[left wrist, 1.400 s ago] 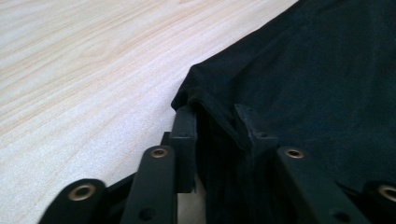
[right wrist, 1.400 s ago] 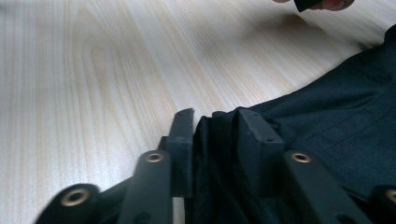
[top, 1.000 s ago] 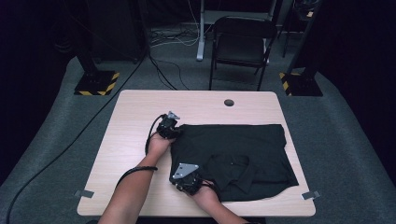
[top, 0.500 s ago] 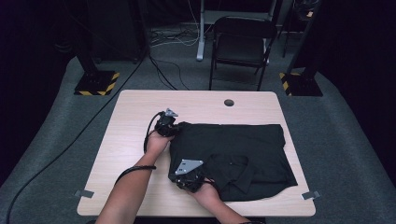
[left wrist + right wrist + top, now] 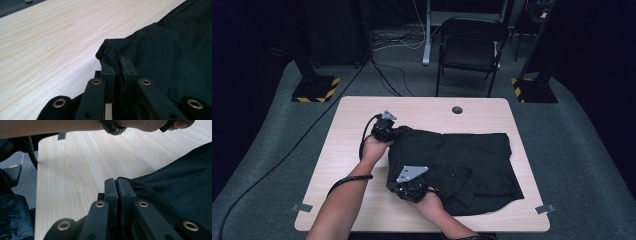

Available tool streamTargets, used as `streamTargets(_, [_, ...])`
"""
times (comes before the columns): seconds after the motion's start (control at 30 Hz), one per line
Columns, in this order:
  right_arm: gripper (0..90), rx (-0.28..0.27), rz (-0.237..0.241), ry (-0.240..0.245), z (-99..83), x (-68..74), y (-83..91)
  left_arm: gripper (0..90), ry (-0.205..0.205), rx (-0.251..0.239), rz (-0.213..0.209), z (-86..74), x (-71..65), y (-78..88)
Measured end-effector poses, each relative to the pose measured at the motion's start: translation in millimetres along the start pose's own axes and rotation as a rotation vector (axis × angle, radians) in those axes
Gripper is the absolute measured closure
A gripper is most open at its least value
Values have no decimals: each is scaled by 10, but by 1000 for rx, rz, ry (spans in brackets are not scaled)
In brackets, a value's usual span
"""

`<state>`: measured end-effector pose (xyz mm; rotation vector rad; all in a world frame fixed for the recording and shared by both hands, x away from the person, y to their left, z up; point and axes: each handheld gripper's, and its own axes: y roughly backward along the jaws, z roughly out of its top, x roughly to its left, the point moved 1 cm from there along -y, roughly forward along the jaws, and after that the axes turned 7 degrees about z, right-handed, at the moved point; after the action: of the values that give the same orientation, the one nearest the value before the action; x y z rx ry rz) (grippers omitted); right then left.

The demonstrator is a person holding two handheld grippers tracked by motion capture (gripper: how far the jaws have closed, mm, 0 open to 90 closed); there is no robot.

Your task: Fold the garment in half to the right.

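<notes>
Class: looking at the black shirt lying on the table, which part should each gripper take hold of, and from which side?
Take the shirt by its left edge, coming in from the bare table side: the cloth lies flat, so only the thin hem fits the jaws.

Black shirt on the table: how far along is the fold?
Done: the black cloth shirt lies spread on the pale wooden table, and both claws have pinched its left edge. In hand: the left claw grips the far corner and the right claw the near one, both shut on cloth. Left: probably carrying that edge across to make the fold; no fold shows yet.
</notes>
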<state>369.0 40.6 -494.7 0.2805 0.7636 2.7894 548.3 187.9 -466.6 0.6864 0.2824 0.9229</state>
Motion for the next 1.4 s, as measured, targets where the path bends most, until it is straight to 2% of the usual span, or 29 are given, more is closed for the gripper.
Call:
streamTargets(0.37, [867,-35,24,16,266,65,36,828,-3,-33,16,161,91,289])
streamTargets(0.67, [867,-76,45,37,483,122,98,829,-20,-38,31,303,156,510])
streamTargets(0.83, [867,-97,55,51,621,153,125,829,-25,-37,44,367,199,620])
streamTargets(1.03, [867,-111,67,77,782,207,125,831,-38,-20,38,462,252,762])
streamTargets(1.4, [868,-155,91,123,1088,293,204,833,-57,-9,65,676,392,1135])
